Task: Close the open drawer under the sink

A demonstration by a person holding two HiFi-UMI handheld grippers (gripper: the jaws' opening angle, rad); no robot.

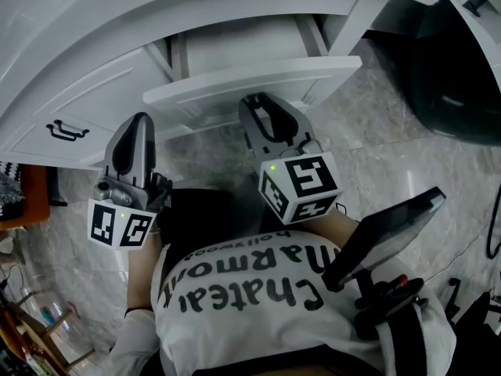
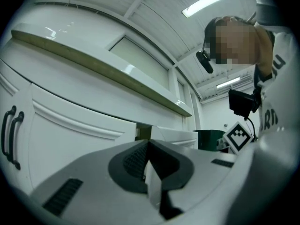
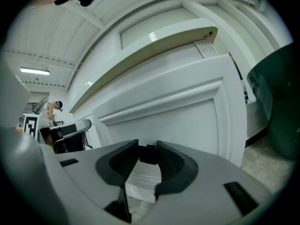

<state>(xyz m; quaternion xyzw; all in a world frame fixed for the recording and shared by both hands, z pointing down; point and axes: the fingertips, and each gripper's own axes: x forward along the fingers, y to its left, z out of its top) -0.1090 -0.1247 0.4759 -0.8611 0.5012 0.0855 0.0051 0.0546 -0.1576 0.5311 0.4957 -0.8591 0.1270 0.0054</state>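
The drawer stands pulled out of the white cabinet, at 12 o'clock in the head view, just under the curved edge of the white desk. Its white panelled front faces the person and fills the middle of the right gripper view.

The right claw reaches this front from 6 o'clock. In the right gripper view its jaws are rather wide, and a small dark handle of the drawer sits between the tips. It fills the gap and the pads seem to press on both of its sides, so the claw holds the handle.

The left claw hovers at 9 o'clock from the right one, near the cabinet but apart from the drawer. Its jaws are narrow, the tips are together, and nothing is between them. On the cabinet door at 9 o'clock there is a black door handle.

The only writing that I can read is on the person's white shirt, at 6 o'clock, upside down for the head camera. It has large black letters "Chatea" and "Marmon", with the ends lost in folds, and a smaller line "hollywood". Each marker cube carries only black and white squares, no letters.

A dark bin stands on the grey marbled floor at 2 o'clock. A dark screen is at 4 o'clock.
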